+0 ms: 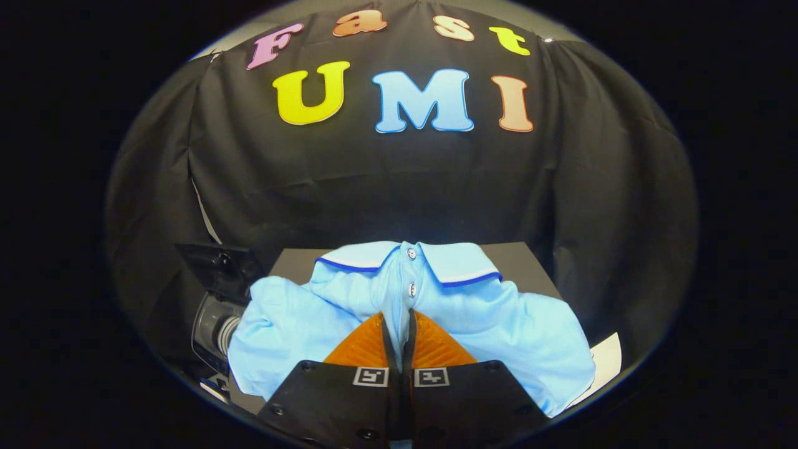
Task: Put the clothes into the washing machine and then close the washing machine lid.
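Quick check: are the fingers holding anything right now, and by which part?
Yes: the gripper is shut on the light blue polo shirt, pinching its button placket just below the collar.

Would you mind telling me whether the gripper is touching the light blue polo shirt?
Touching: the gripper view shows the gripper closed, fingers pinching the light blue polo shirt at its button placket.

A dark bench [523, 259] carries a light blue shirt [499, 324] — collar at its far side — white sheet [608, 362] beside it.

Light-blue polo shirt [486, 312], dark-blue-trimmed collar, buttoned placket, is being held bunched and pinched at the placket.
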